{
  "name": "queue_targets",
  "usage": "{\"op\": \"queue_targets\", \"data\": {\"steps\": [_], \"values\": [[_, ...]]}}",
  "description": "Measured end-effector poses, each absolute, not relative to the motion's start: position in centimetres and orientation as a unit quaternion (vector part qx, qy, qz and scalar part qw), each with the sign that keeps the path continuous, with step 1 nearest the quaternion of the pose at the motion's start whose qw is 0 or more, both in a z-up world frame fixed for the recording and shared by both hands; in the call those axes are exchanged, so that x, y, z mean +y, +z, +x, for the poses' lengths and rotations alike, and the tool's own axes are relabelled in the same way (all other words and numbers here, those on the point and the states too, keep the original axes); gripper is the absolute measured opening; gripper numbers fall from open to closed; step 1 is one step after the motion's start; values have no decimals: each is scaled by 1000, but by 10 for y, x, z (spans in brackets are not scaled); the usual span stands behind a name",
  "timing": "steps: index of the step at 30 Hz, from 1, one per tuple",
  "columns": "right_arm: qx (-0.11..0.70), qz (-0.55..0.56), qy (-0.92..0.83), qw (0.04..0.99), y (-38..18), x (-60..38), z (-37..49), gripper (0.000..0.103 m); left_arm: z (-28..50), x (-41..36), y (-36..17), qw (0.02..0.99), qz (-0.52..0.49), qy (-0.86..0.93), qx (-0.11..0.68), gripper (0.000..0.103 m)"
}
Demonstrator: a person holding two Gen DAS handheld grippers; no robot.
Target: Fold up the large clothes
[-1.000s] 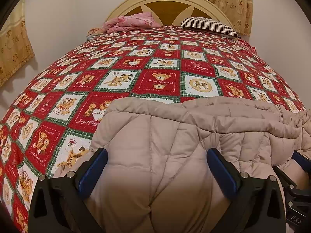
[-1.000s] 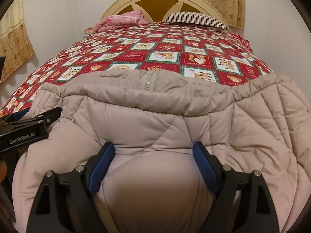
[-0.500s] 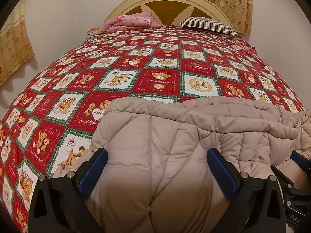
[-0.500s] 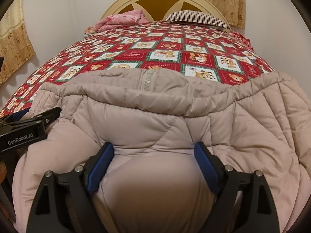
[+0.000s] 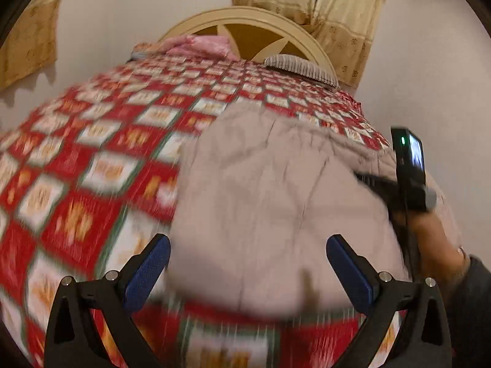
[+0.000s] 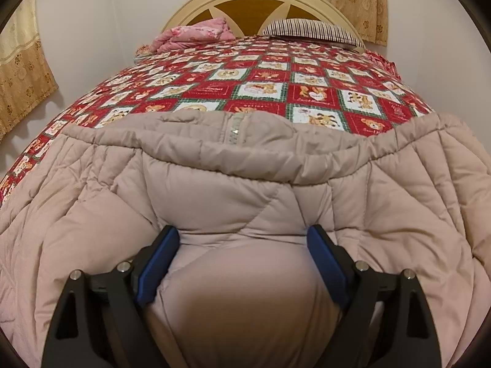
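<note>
Item: beige quilted puffer jacket, large, padded, stitched in diamond panels. Location: lying across the near part of the bed, on a red, white and green patchwork bedspread printed with teddy bears. A rolled edge with a zip runs across the far side of the garment in the right wrist view.

Right tongs: blue-padded fingers spread wide, with a bulge of jacket padding swelling up between them. The fabric fills the gap, and whether the pads press it or merely flank it cannot be told.

Left tongs: blue pads spread wide, lifted clear of the garment. The near edge of the jacket lies between and beyond the fingers, with a strip of bedspread visible below it. This view is heavily motion-blurred; fine detail is not readable.

Also in the left wrist view: the other tool, dark, with a small lit screen and green light, held in the person's right hand over the right side of the jacket.

At the head of the bed: cream arched headboard with brown inset panels; pink folded bedding at left; striped pillow at right.

Surroundings: pale walls; tan patterned curtains behind the headboard and at the left edge.
</note>
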State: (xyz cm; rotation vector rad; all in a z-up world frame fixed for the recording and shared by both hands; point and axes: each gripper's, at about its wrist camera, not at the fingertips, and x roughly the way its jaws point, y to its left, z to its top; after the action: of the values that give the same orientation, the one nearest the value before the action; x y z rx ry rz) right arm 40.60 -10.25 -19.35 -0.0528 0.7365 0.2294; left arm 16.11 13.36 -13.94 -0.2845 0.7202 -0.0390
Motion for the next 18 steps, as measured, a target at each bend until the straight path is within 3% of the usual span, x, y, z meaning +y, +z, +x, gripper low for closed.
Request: {"op": "queue_targets", "data": {"steps": [6, 16, 17, 18], "values": [[353, -24, 113, 928, -192, -103, 403, 89, 165, 145, -189, 892, -271, -42, 359, 102], [348, -10, 123, 929, -190, -105, 401, 90, 234, 160, -171, 887, -369, -41, 273, 101], [347, -8, 125, 929, -190, -107, 401, 90, 235, 158, -168, 892, -367, -47, 261, 94], [346, -5, 128, 930, -190, -108, 401, 90, 234, 156, -163, 897, -360, -56, 249, 76]]}}
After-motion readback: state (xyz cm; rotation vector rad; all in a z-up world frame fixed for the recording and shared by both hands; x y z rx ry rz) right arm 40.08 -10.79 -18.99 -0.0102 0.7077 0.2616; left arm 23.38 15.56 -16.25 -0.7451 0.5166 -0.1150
